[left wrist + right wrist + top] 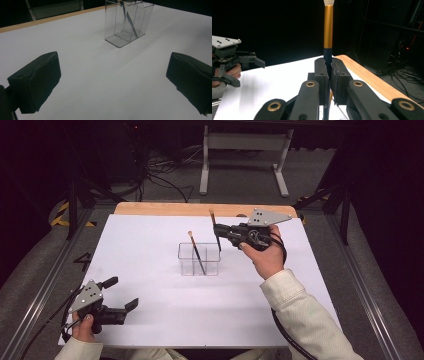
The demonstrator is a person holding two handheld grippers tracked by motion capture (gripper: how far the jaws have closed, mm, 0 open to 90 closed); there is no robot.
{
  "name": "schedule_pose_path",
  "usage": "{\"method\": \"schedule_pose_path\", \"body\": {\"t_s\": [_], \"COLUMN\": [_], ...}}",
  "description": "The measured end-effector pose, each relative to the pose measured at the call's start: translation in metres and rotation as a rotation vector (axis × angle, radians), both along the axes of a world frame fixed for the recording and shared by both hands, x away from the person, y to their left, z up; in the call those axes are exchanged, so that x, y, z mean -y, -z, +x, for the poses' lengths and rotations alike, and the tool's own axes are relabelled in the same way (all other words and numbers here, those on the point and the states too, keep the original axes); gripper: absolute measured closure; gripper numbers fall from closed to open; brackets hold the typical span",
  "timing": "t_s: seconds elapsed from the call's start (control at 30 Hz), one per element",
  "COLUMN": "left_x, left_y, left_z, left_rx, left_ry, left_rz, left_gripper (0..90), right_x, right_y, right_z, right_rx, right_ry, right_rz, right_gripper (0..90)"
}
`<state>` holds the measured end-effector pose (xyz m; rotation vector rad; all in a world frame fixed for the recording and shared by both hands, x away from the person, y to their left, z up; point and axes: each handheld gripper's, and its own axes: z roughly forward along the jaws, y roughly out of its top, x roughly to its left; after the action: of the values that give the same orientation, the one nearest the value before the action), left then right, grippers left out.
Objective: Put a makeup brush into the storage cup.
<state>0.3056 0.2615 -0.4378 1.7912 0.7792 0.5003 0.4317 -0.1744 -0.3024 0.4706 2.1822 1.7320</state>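
White table (150, 320), dark room. Your right gripper (218, 231) is clenched on a brush (215, 227), just above the clear holder (199, 265); keep it upright, lower into an empty slot. Left gripper (122, 292) rests released.

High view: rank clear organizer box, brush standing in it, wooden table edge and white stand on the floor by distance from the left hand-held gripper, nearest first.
From the left hand-held gripper, at the table's near left:
1. Clear organizer box, mid-table.
2. Brush standing in it, leaning in the box; too close to the box to separate.
3. Wooden table edge, far side.
4. White stand, on the floor beyond the table.
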Motion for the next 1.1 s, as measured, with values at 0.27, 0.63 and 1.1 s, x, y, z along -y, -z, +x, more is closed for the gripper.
{"method": "schedule_pose_path", "body": {"t_s": [0.27, 0.63, 1.1], "left_x": [0.0, 0.0, 0.0], "left_y": [0.0, 0.0, 0.0], "left_z": [0.0, 0.0, 0.0], "left_rx": [0.003, 0.0, 0.009], "left_ry": [0.001, 0.004, 0.003], "left_rz": [0.002, 0.001, -0.029], "left_gripper": [0.4, 0.4, 0.4], "right_x": [-0.007, -0.019, -0.03], "right_y": [0.001, 0.007, 0.021], "right_z": [0.004, 0.011, 0.016], "right_rx": [-0.007, -0.034, -0.046], "right_ry": [0.0, 0.0, -0.01], "right_rz": [0.025, 0.056, 0.108], "right_gripper": [84.4, 84.4, 84.4]}}
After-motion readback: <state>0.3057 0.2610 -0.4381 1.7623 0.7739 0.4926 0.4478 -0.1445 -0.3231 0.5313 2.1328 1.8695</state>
